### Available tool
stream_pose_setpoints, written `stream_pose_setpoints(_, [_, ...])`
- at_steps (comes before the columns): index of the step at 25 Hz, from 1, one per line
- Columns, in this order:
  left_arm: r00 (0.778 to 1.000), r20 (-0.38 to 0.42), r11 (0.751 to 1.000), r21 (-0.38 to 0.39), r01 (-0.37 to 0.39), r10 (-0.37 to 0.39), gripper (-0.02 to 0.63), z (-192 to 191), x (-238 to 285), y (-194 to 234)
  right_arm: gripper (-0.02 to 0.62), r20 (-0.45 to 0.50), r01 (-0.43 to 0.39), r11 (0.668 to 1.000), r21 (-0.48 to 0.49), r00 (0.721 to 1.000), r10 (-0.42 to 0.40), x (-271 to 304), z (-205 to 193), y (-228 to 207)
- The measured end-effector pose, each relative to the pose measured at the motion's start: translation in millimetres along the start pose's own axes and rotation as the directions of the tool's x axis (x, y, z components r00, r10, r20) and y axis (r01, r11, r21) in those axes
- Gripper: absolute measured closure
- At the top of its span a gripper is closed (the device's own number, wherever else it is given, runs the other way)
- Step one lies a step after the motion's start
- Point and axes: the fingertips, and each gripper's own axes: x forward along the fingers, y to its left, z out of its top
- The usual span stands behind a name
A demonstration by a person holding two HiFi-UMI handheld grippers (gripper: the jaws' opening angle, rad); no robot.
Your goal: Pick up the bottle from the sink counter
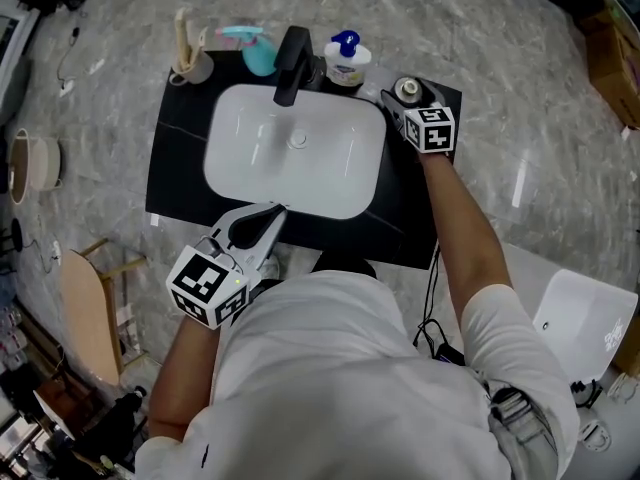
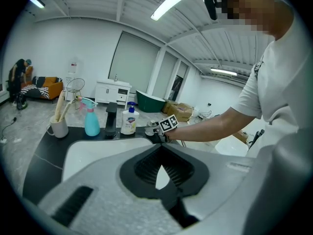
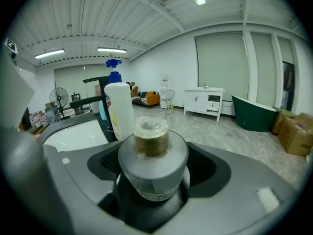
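— What's on the left?
— The left hand-held gripper (image 1: 272, 212), closed and empty, at the tabletop's (image 1: 180, 158) front edge by the sink (image 1: 300, 173).
— And on the right?
— The right hand-held gripper (image 1: 402, 106) is wide around the bottle (image 3: 152, 166) at the back right corner, soap dispenser (image 1: 347, 63) just left, grey floor (image 1: 530, 168) beyond.

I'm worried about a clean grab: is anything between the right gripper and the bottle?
Nothing visible. The bottle stands between the right gripper's open jaws. The soap dispenser stands beyond it, outside them.
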Motion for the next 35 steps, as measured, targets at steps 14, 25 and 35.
stream_pose_setpoints(14, [1.0,-0.006,1.0,-0.015,-0.008,0.008,0.601,-1.0,3.9,10.4,0.239,-0.013,-0.017,0.999,-0.052,1.0,0.016,13.6,-3.7,2.4])
stream_pose_setpoints(25, [1.0,0.007,1.0,-0.007,-0.002,0.002,0.601,-4.9,-10.7,10.4,0.239,-0.039,-0.021,0.998,-0.065,0.999,0.018,-6.6,-3.8,8.3])
stream_pose_setpoints(35, [0.998,0.037,0.998,0.015,0.058,-0.059,0.601,-9.2,-36.6,2.6,0.239,-0.025,0.006,0.999,-0.05,1.0,-0.007,-51.7,11.3,33.8])
